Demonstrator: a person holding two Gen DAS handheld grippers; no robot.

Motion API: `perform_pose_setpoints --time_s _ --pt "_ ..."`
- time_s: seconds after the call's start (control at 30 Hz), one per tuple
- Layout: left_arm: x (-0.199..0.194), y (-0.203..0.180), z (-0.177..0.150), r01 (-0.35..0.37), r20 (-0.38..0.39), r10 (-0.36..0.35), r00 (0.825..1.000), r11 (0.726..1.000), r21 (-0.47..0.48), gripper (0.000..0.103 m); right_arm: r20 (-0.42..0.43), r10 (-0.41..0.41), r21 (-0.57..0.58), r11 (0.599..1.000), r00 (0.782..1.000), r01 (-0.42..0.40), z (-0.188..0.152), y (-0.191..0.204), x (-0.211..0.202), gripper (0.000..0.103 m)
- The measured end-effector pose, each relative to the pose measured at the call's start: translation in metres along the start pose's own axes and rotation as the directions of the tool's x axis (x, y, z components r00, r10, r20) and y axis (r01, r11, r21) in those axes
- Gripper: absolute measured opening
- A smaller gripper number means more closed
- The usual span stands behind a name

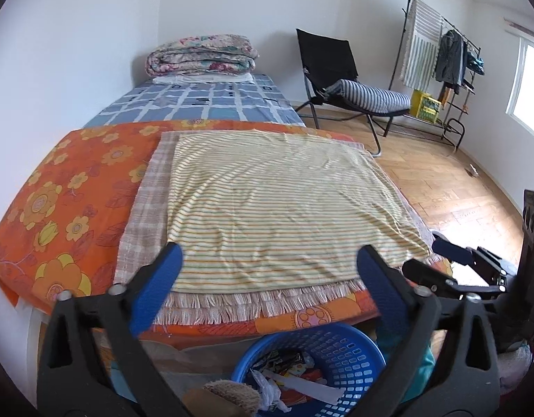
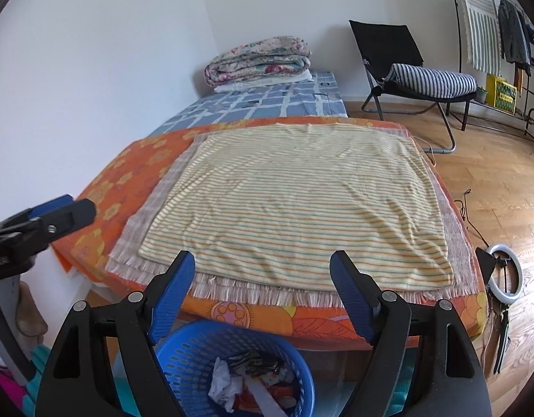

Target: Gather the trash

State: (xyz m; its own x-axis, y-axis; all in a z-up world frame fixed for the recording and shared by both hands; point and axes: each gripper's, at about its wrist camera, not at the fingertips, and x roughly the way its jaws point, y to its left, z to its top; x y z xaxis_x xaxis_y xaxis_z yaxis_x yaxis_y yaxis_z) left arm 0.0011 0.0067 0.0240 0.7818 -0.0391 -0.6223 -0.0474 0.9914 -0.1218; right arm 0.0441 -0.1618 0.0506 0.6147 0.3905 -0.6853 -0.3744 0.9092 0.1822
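A blue plastic basket (image 1: 350,351) stands on the floor below the bed's near edge and holds crumpled paper and wrappers (image 1: 287,378). It also shows in the right wrist view (image 2: 200,344) with the trash (image 2: 246,378) inside. My left gripper (image 1: 270,253) is open and empty above the basket, over the striped cloth (image 1: 273,201). My right gripper (image 2: 261,262) is open and empty, also above the basket. The right gripper shows at the right of the left wrist view (image 1: 451,260); the left gripper shows at the left of the right wrist view (image 2: 58,215).
An orange floral bed (image 1: 58,208) fills the front, with a fringed mat under the striped cloth. A folded quilt (image 1: 200,54) lies at the far end. A black chair (image 1: 339,80) and clothes rack (image 1: 437,55) stand on the wooden floor. A ring light (image 2: 506,271) lies at the right.
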Motion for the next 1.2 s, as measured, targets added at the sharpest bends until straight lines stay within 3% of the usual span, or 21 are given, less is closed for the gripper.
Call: perform_pose_setpoints --time_s 1.2 --pt "-0.0015 -0.0013 -0.0003 -0.008 -0.001 0.008 1.0 1.0 -0.007 0.103 -0.008 -0.033 -0.004 0.999 0.999 0.033 0.0054 0.0002 -0.0042 0.08"
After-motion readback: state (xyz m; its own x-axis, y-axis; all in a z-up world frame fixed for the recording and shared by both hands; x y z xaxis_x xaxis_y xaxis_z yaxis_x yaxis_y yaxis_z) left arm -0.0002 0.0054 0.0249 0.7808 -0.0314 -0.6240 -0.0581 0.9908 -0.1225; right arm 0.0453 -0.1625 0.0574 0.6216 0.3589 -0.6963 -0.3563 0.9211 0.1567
